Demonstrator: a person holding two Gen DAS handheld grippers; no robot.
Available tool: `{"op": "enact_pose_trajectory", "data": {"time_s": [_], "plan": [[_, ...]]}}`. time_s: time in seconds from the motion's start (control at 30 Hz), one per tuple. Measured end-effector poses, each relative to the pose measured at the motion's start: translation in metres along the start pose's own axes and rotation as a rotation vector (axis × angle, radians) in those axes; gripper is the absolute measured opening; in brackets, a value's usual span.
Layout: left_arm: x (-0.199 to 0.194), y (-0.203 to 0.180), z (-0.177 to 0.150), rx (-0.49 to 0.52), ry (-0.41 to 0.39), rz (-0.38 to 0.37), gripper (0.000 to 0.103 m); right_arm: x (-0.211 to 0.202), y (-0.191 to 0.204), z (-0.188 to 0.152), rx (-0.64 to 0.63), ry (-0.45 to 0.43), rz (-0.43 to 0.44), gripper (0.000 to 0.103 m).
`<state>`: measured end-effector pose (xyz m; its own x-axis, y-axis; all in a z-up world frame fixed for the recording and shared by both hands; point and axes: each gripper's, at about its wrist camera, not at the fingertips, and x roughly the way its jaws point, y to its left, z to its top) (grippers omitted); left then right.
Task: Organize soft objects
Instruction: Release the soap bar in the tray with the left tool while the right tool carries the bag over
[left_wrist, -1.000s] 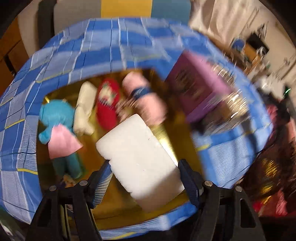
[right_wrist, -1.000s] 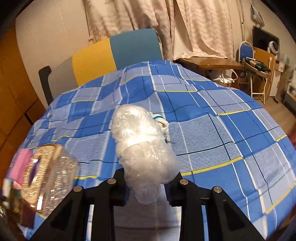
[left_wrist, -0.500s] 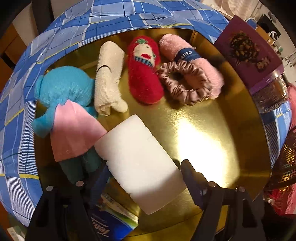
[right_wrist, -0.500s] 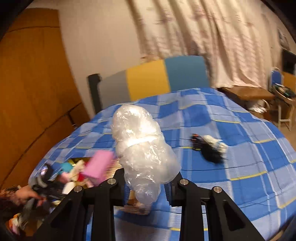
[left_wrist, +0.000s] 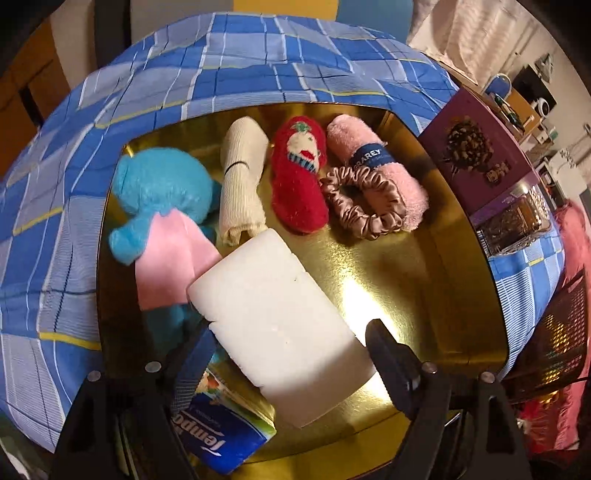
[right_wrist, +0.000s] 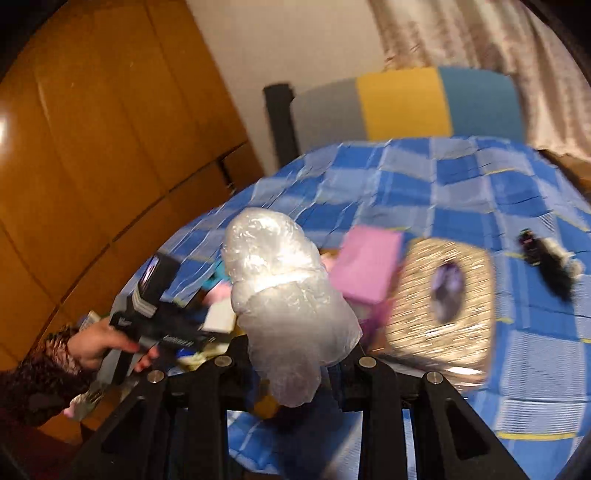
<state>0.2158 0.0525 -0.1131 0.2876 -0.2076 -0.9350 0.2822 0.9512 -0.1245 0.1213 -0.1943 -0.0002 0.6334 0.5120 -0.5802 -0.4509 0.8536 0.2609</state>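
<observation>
A white foam block (left_wrist: 277, 325) lies on the gold tray (left_wrist: 424, 295), between the fingers of my left gripper (left_wrist: 288, 328). Its jaws are opening and stand just off the block's sides. Behind the block lie a blue plush in a pink dress (left_wrist: 162, 184), a cream rolled cloth (left_wrist: 240, 177), a red plush (left_wrist: 299, 177), a pink rolled towel (left_wrist: 373, 158) and a tan scrunchie (left_wrist: 362, 206). My right gripper (right_wrist: 295, 350) is shut on a crumpled clear plastic bag (right_wrist: 284, 295), held above the blue checked tablecloth (right_wrist: 480, 192).
A tissue pack (left_wrist: 218, 424) lies at the tray's near edge. A purple box (left_wrist: 476, 155) and a glittery box (right_wrist: 443, 302) stand right of the tray. A black-and-white item (right_wrist: 550, 262) lies further right. A hand (right_wrist: 96, 343) holds the left gripper. A chair (right_wrist: 406, 103) stands behind the table.
The left gripper came down over the tray and its fingers spread off the white block. The right gripper swung left with the plastic bag, bringing the tray and the other hand into its view.
</observation>
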Motion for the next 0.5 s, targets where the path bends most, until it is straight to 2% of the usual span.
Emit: {"op": "enact_pose_trajectory", "data": {"time_s": [0.17,0.27,0.3,0.33,0.37,0.4,0.47,0.5], "plan": [[0.004,-0.007,0.000,0.016,0.016,-0.025,0.084,0.027,0.019,-0.004,-0.008,0.056,0.041,0.030],[-0.018,-0.001,0.000,-0.029,-0.067,-0.065,0.085,0.034,0.026,-0.006,-0.003,0.068,0.051,0.030],[-0.020,-0.001,0.000,-0.014,-0.077,-0.057,0.091,0.035,0.027,-0.007,-0.003,0.069,0.052,0.030],[-0.017,-0.003,0.001,0.020,-0.053,-0.021,0.093,0.039,0.027,-0.007,-0.003,0.073,0.054,0.030],[-0.014,-0.005,0.001,0.052,-0.025,0.045,0.093,0.041,0.027,-0.007,-0.002,0.077,0.055,0.030],[-0.016,-0.003,0.002,0.057,-0.032,0.073,0.093,0.043,0.027,-0.006,0.000,0.080,0.056,0.030],[-0.022,0.000,0.001,0.030,-0.050,-0.006,0.094,0.048,0.028,-0.006,0.000,0.090,0.056,0.030],[-0.021,0.000,0.000,0.038,-0.039,0.006,0.095,0.053,0.029,-0.005,0.001,0.101,0.056,0.030]]}}
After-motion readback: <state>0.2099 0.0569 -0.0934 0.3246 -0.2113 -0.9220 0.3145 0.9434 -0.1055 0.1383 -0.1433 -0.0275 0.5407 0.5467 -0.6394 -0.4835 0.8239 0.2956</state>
